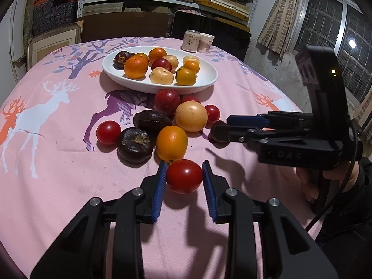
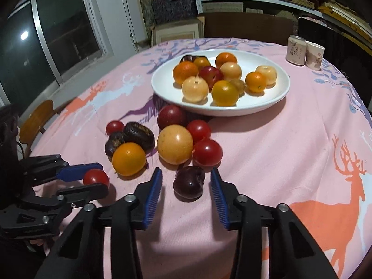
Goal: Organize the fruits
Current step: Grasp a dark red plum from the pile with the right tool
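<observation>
A white oval plate (image 1: 209,74) (image 2: 279,93) holds several oranges, pale yellow fruits and plums. Loose fruit lies in front of it: an orange (image 1: 171,143) (image 2: 129,159), a big yellow fruit (image 1: 191,116) (image 2: 174,144), dark fruits (image 1: 134,144) and red tomatoes. My left gripper (image 1: 184,176) (image 2: 91,179) has its blue pads against both sides of a red tomato (image 1: 184,176) (image 2: 96,177) on the cloth. My right gripper (image 2: 186,181) is open, its fingers on either side of a dark plum (image 2: 188,182) without touching it; in the left wrist view the right gripper (image 1: 219,130) hides most of the plum.
The round table has a pink cloth with deer prints (image 1: 58,97) (image 2: 337,174). A can (image 1: 190,40) (image 2: 295,50) and a paper cup (image 1: 205,43) (image 2: 314,54) stand at the far edge behind the plate. Shelves and a window lie beyond.
</observation>
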`<state>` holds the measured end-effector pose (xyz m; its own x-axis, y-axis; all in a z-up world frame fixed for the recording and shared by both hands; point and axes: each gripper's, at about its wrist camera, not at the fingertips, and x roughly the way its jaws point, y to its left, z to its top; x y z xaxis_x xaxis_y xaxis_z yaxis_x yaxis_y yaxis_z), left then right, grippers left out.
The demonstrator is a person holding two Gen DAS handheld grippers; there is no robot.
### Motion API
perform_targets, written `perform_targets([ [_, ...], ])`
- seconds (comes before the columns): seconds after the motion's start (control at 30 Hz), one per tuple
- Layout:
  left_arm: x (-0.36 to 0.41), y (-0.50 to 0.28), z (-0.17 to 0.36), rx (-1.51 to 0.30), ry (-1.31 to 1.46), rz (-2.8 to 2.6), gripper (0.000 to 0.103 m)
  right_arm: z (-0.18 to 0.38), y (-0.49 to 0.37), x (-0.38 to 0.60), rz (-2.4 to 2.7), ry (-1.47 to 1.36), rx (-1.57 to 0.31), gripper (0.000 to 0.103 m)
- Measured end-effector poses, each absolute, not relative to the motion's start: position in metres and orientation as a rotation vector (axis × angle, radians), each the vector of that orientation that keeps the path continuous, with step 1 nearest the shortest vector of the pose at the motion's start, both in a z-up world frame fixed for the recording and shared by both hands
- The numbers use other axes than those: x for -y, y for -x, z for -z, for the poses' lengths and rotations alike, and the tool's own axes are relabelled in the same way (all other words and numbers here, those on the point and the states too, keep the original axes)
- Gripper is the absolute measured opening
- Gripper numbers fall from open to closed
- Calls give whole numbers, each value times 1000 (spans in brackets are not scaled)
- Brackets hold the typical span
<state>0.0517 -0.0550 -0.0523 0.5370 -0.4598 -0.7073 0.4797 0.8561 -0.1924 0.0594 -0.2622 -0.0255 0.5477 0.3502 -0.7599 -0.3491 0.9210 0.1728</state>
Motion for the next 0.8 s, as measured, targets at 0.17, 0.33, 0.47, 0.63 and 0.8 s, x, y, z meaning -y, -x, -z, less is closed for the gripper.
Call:
perform_targets([
  [0.17,54,-51,53,-834,-25,564,30,30,-62,263,-378,1,-939,29],
  [0.33,54,-51,53,-833,-23,564,30,26,-54,268,-367,-26,-906,29],
  [0.47,52,-51,53,-826,-17,562,30,24,-46,280,-362,-81,-887,28],
  [0.63,51,-53,52,-833,-16,556,30,16,-38,302,-321,-147,-837,28],
  [0.8,43,-61,41,-839,22,553,30,-2,-36,329,-255,-186,-762,28],
])
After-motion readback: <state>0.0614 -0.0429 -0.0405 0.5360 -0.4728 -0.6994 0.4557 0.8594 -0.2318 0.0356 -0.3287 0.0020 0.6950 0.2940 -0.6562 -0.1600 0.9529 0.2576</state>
